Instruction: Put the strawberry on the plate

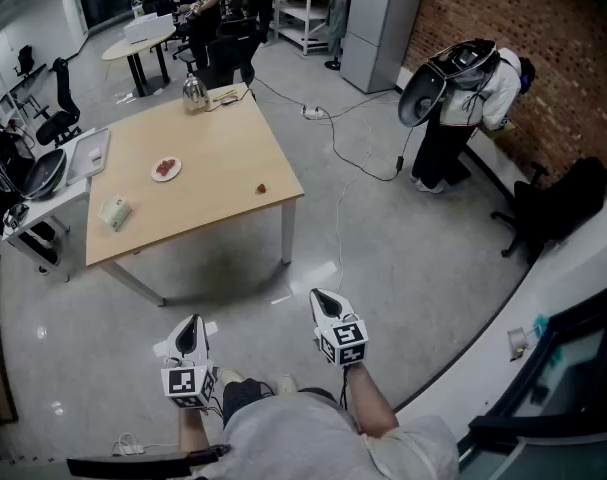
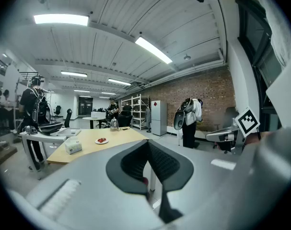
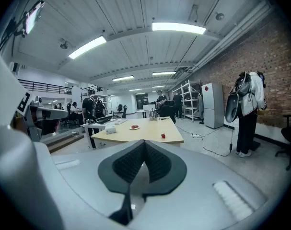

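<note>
Head view: the strawberry [image 1: 262, 189] lies on the surface [image 1: 213, 138], at three o'clock from the plate [image 1: 166, 169], well apart.

Left gripper view: the left hand-held gripper [image 2: 148, 150] has its jaws together, empty.

Right gripper view: the right hand-held gripper [image 3: 144, 147] likewise.

The person holds the left gripper [image 1: 190, 324] and the right gripper [image 1: 323, 300] side by side ahead of the body, jaws together, empty, tilted slightly downward.

Four things on the table [image 1: 223, 148]
The plate [image 1: 166, 169] lies left of centre; from it, the strawberry [image 1: 262, 189] is at 3 o'clock, the kettle [image 1: 193, 93] at 1 o'clock, the tissue box [image 1: 115, 212] at 8 o'clock.
</note>
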`<state>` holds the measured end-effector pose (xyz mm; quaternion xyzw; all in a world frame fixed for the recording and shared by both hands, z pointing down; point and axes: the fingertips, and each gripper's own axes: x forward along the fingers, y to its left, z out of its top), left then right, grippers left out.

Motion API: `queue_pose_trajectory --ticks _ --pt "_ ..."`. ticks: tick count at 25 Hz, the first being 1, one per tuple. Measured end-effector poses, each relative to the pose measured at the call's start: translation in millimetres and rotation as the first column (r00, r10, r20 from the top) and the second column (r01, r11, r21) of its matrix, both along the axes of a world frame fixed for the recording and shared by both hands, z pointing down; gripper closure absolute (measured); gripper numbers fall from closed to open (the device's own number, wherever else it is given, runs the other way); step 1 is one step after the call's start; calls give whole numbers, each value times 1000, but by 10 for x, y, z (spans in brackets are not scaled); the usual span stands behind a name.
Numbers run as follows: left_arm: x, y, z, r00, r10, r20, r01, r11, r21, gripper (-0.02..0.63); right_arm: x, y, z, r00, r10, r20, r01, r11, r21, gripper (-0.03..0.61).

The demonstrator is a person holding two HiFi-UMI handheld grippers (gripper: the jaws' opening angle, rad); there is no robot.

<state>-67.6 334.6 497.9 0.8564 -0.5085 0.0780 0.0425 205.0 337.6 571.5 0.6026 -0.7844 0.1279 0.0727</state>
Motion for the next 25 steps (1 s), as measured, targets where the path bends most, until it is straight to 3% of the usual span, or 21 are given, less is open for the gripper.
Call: queue_pose_trajectory --ticks 25 --pt "274 -254 131 1000 29 2 -29 999 -25 594 333 -142 75 997 47 53 -47 999 -3 572"
